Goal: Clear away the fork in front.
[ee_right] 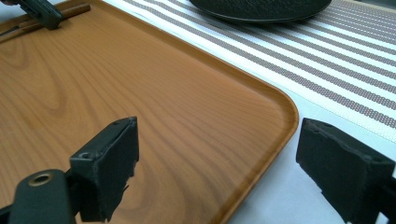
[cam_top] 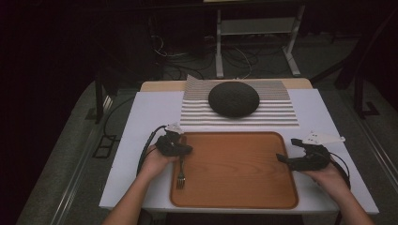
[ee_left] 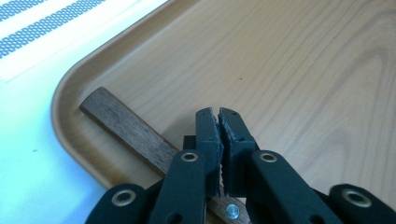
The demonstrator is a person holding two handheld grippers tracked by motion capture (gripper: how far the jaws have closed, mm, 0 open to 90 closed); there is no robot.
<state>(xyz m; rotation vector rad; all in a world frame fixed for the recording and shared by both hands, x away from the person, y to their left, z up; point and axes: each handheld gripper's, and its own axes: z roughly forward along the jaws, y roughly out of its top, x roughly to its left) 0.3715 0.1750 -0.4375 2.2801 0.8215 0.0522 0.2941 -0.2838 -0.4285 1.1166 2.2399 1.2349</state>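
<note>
Wooden-handled metal fork (cam_top: 180, 169) lies on my rectangular orange-brown wooden tray (cam_top: 234, 187) (left edge); my left gripper (cam_top: 184, 149) hangs over its handle, jaws together, gripping nothing. My right gripper (cam_top: 287, 151) gapes wide, empty.

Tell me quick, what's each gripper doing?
Left gripper: jaws shut above the fork's wooden handle; whether they grip it cannot be told.
Right gripper: open, holding nothing, at the tray's edge.

A tray (cam_top: 234, 168) is sitting at the worktop's (cam_top: 141, 122) near edge, a fork (cam_top: 181, 173) lying along its left side. Behind the tray, a mat (cam_top: 281, 110) is carrying a plate (cam_top: 233, 99).
</note>
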